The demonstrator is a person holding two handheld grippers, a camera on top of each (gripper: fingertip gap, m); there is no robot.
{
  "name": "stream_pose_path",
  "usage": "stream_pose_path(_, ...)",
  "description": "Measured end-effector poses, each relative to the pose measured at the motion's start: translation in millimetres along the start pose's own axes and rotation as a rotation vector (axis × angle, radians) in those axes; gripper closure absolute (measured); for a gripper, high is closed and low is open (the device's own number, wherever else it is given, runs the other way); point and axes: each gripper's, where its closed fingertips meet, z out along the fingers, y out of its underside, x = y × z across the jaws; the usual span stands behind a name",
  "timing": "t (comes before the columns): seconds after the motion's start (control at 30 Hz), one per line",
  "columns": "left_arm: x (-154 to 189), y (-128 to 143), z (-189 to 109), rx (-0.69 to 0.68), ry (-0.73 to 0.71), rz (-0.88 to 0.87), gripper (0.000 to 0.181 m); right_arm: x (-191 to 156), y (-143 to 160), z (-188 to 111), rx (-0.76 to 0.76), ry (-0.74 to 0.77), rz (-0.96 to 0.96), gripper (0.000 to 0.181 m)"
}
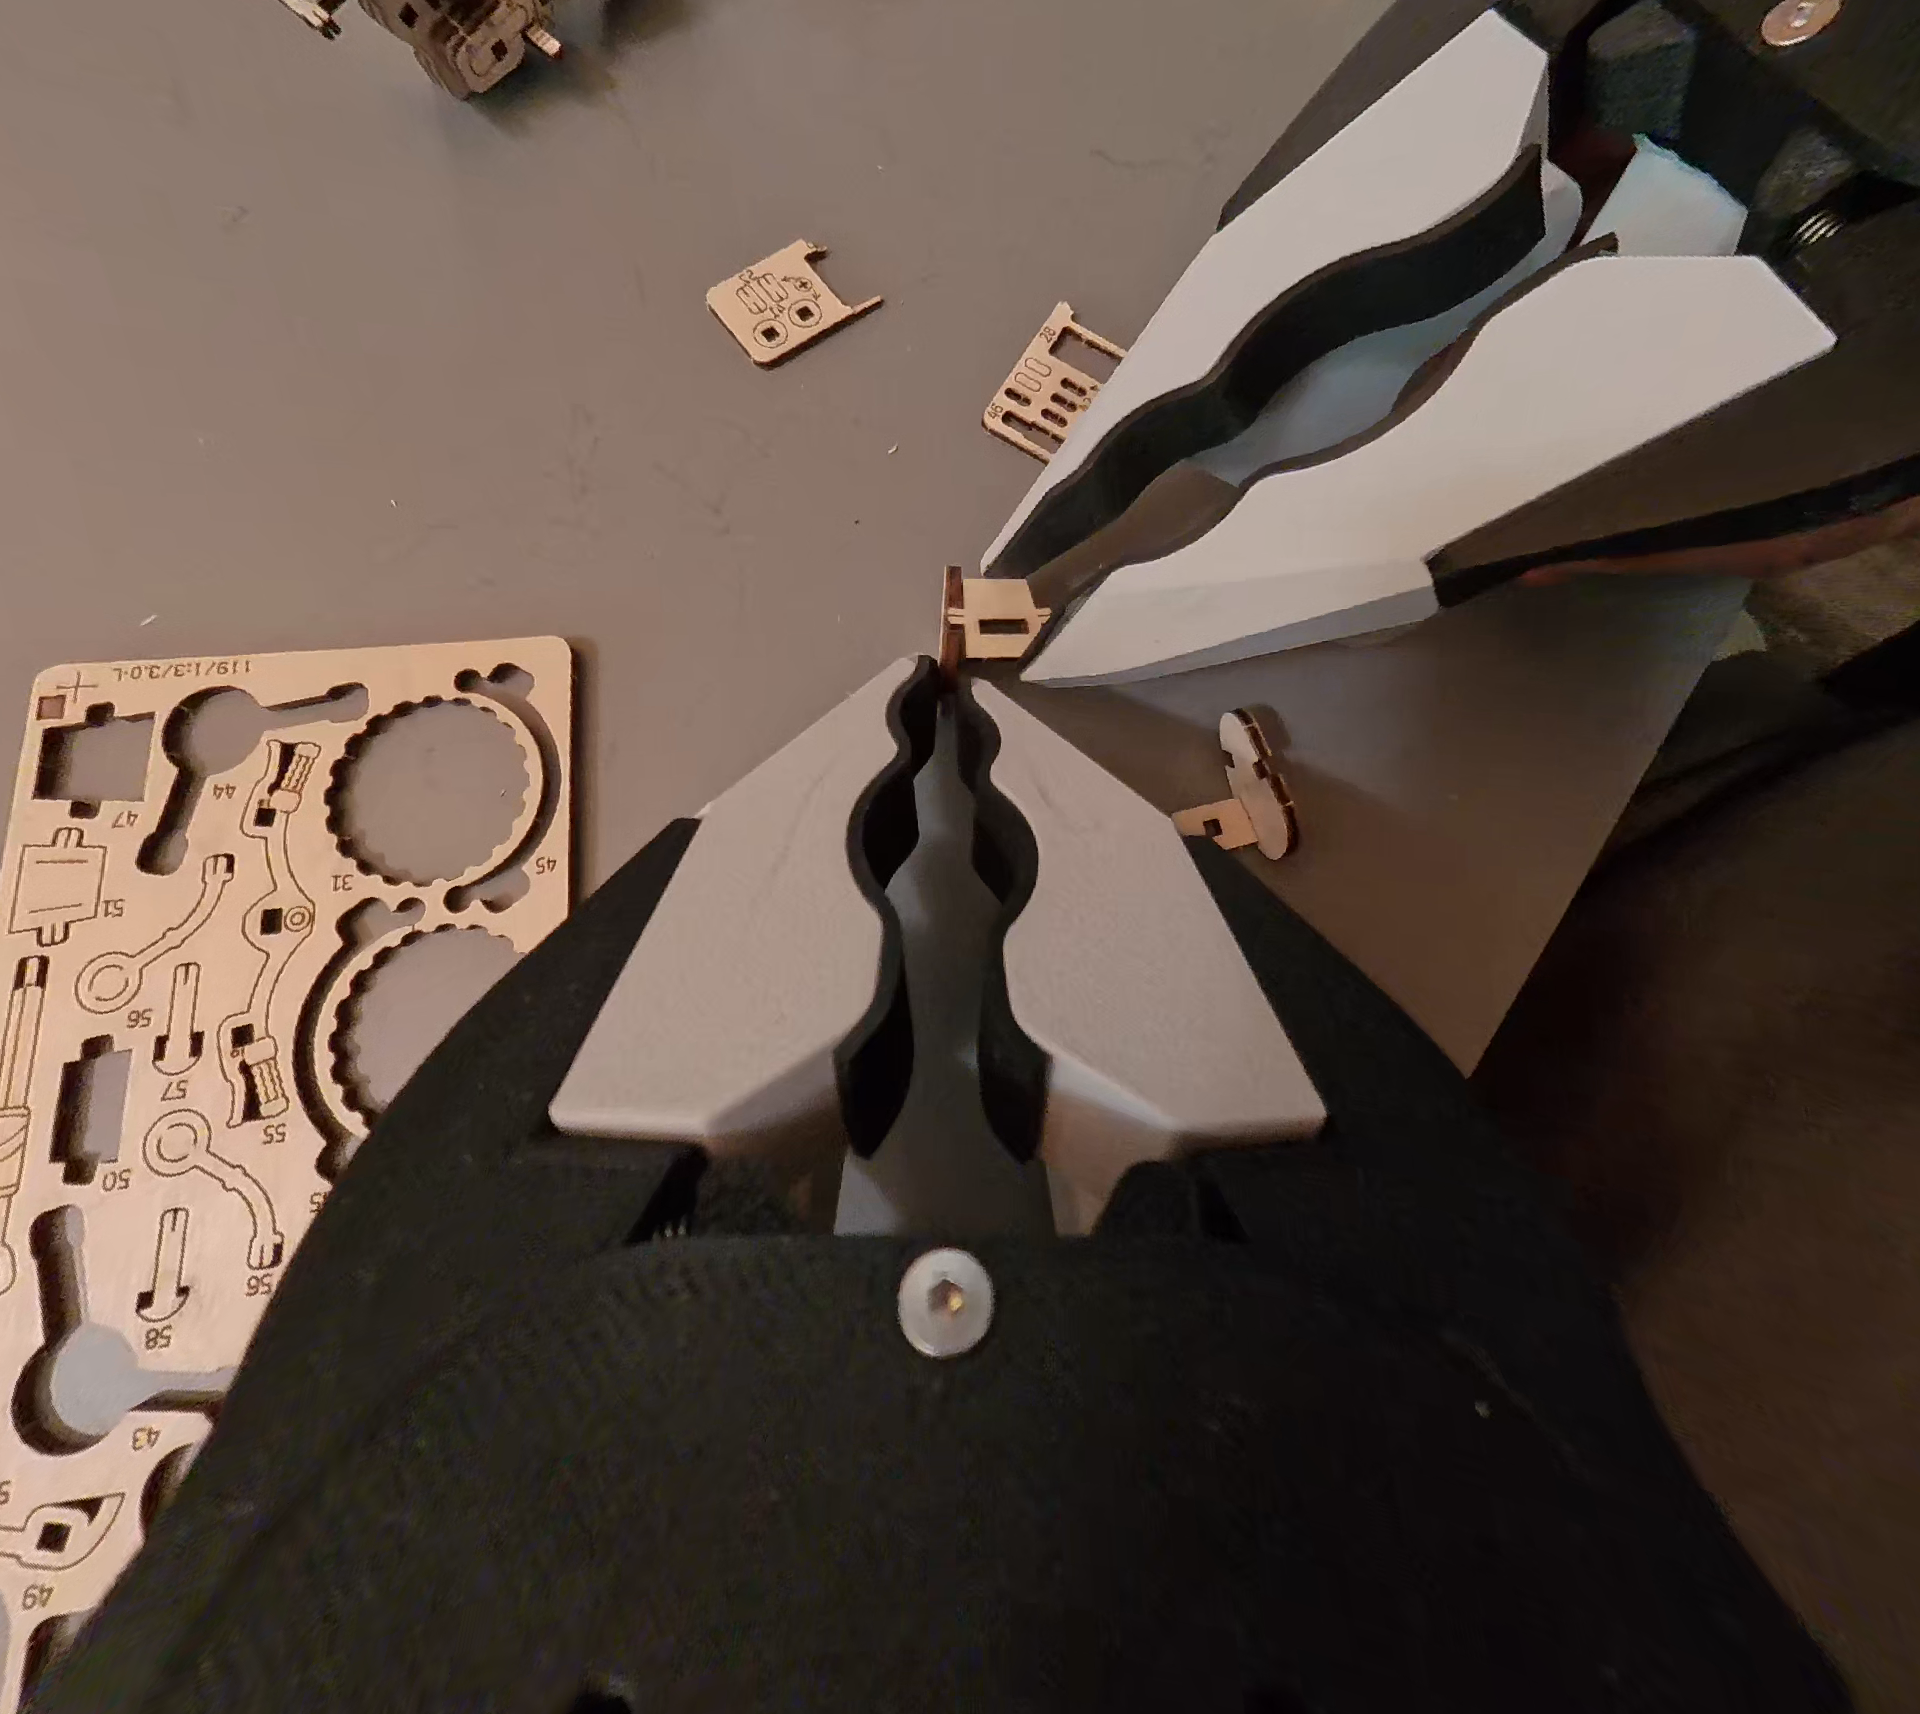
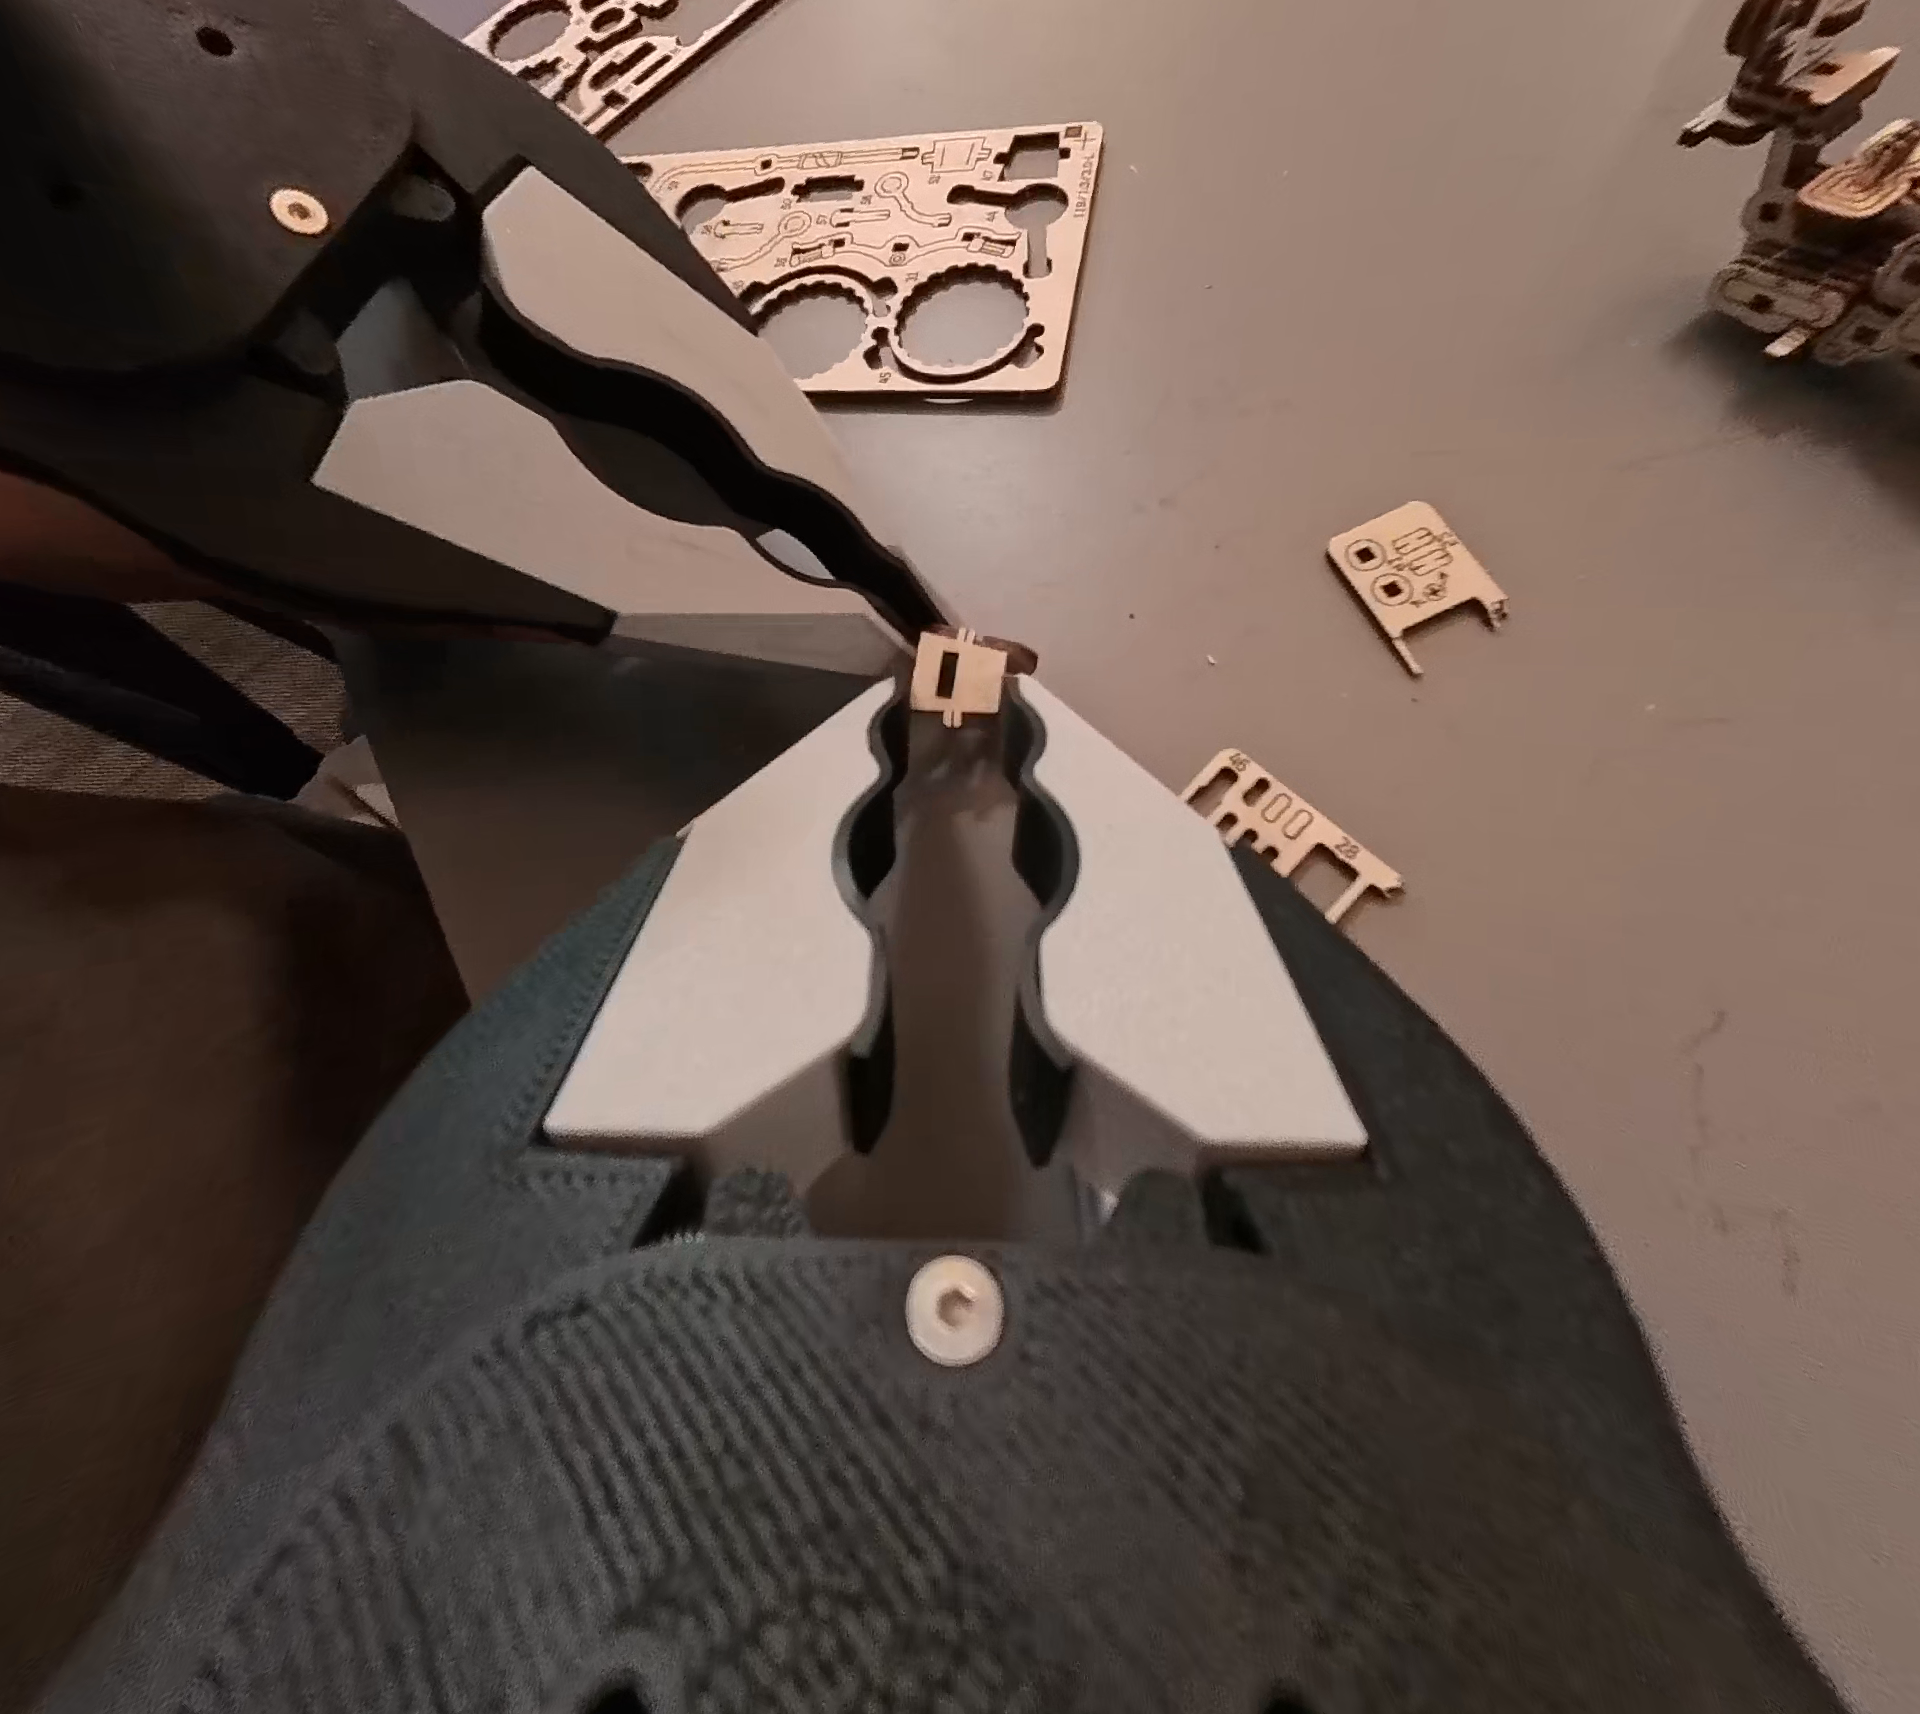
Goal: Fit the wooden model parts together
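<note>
Above the grey table (image 1: 416,438), the right gripper (image 2: 961,708) pinches a small slotted wooden piece (image 2: 956,672), its end meeting a thin upright piece (image 1: 950,620) nipped by the left gripper (image 1: 948,688).

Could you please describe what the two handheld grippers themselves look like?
Both look alike. The left gripper and right gripper each have a black, ridged printed body with a silver screw at its centre, two light grey wedge-shaped fingers, and black wavy pads lining the inner faces. No cables or sleeves show.
</note>
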Motion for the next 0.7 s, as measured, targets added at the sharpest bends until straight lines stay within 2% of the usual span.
stream_pose_path(0.57, 3.1, 0.4, -0.7, 0.002, -0.016, 0.042, 0.180, 1.4, 4.2, -0.5, -0.041, 0.020, -0.022, 0.166)
stream_pose_path(0.7, 7.0, 0.7, -1.8, 0.005, 0.052, -0.014, 0.175, 1.1, 4.6, -0.3, -0.046, 0.024, -0.034, 0.166)
